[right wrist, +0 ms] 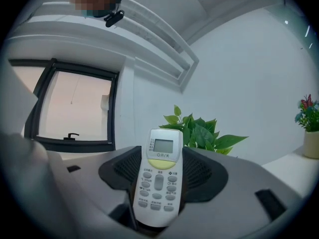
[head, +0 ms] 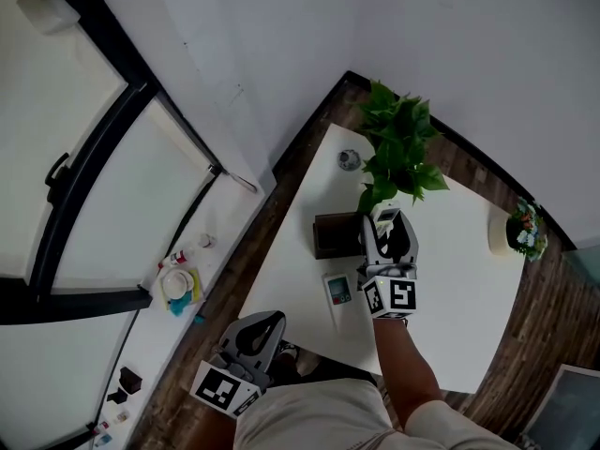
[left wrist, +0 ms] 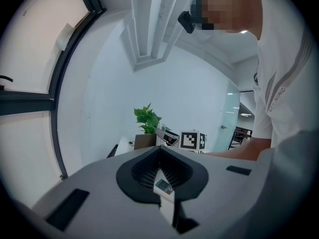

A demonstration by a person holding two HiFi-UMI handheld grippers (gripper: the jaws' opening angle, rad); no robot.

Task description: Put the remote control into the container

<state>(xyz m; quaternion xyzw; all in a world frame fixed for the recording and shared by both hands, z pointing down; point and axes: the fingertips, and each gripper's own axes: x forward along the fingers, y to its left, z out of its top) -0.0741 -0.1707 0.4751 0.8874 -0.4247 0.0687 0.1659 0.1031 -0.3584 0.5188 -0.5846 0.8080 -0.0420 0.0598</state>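
1. Nearest to me, my left gripper (head: pixel 268 321) hangs low, off the near edge of the white worktop (head: pixel 450 317). Its fingers (left wrist: pixel 142 171) meet at the tips and pinch nothing. Through the narrow slit below the tips I see a strip of worktop.
2. My right gripper (right wrist: pixel 160 151) is over the worktop. Its fingers (right wrist: pixel 124 171) press on both long sides of the remote control (right wrist: pixel 158 183), gripping the button half. The screen end sticks out past the fingertips, and the buttons face the gripper's camera.
3. A second remote (head: pixel 339 291), shorter, lies face up on the worktop just to the left of my right gripper.
4. Beyond it stands the container (head: pixel 336 235), a dark brown box, just left of my right fingertips. The remote control is in the air beside it, not inside.
5. Farther back a leafy green plant (head: pixel 398 148) stands on the worktop. A small flower pot (head: pixel 516 232) sits at the far right edge.
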